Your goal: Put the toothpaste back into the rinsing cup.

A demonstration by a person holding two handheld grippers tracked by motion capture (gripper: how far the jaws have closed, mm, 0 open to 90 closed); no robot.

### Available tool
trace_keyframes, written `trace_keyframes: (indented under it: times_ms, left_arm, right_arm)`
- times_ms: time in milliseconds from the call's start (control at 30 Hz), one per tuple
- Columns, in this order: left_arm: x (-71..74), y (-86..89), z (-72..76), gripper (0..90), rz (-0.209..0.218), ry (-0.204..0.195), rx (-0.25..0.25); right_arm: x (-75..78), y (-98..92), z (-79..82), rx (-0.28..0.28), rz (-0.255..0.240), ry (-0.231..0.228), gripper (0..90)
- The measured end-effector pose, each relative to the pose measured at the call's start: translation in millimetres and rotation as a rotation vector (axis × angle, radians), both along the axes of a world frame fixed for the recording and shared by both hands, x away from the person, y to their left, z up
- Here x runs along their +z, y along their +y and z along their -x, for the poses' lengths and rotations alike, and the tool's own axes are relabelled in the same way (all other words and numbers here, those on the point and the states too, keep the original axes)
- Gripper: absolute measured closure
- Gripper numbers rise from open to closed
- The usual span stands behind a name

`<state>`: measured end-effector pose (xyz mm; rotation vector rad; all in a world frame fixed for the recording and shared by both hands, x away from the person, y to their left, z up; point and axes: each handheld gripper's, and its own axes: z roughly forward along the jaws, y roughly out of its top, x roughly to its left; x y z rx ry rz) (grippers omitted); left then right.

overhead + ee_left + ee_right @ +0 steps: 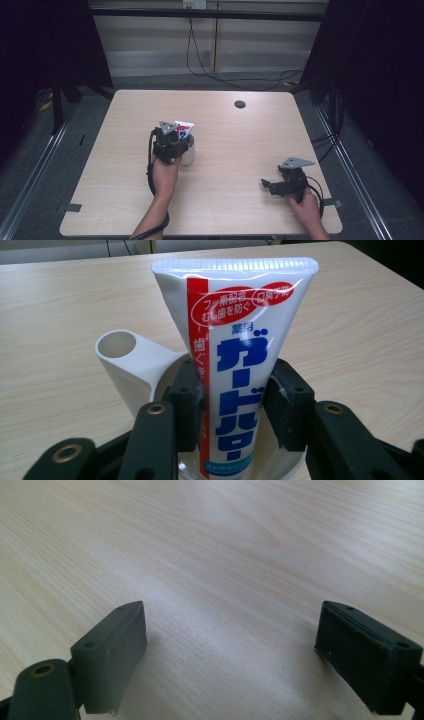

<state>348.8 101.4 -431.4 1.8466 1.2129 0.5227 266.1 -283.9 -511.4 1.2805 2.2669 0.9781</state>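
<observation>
A white toothpaste tube (pixel 235 365) with a red stripe and blue lettering stands upright, crimped end up, inside a white cup holder (pixel 130 365). My left gripper (pixel 235 405) is shut on the tube, a pad pressing each side just above the cup's rim. From above, the tube (pixel 183 130) and the cup (pixel 189 152) sit left of the table's centre, with the left gripper (pixel 172 142) over them. My right gripper (pixel 267 185) rests low over the table near the front right, jaws wide apart with bare wood between its pads (pixel 112 652).
The light wooden table (pixel 225 135) has a round cable hole (pixel 240 104) near its far edge. Black cables hang along the wall behind. Dark frame posts stand at both sides of the table.
</observation>
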Motion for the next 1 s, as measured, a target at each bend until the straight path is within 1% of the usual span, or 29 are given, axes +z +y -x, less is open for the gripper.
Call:
trace_keyframes:
  times_ms: [133,200,367,467,600,700,767,933,1000]
  left_arm:
    - [-0.5,0.2,1.5,60.8,-0.002,-0.007,-0.002]
    - [-0.6,0.8,2.7,60.4,-0.011,-0.011,-0.008]
    - [-1.6,0.9,4.5,59.9,-0.007,-0.017,-0.009]
    - [-1.3,-0.3,5.4,59.4,-0.013,-0.02,-0.016]
    - [0.4,-0.8,5.4,58.3,-0.028,-0.017,-0.028]
    - [2.8,-0.8,5.2,56.9,-0.026,-0.016,-0.025]
    - [4.1,-0.1,4.3,56.2,-0.037,-0.012,-0.026]
    - [3.1,0.1,3.4,53.1,-0.028,-0.008,-0.023]
    - [3.1,0.2,3.6,51.7,-0.04,-0.007,-0.032]
  right_arm:
    - [-0.1,-0.1,-0.1,0.001,0.0,-0.001,12.4]
    - [-0.1,-0.1,-0.2,0.002,0.001,-0.003,12.4]
    - [0.0,0.0,0.1,-0.001,0.0,0.001,12.4]
    - [-0.1,-0.1,-0.2,0.002,0.001,-0.002,12.4]
    - [0.0,0.0,0.0,0.0,-0.001,0.001,12.3]
    - [0.0,0.3,-0.7,-0.001,0.0,0.001,12.4]
    - [0.1,0.6,-0.7,-0.003,-0.001,0.005,12.3]
    - [0.1,0.6,-0.7,-0.003,-0.001,0.006,12.3]
    - [0.1,0.6,-0.7,-0.003,-0.001,0.006,12.4]
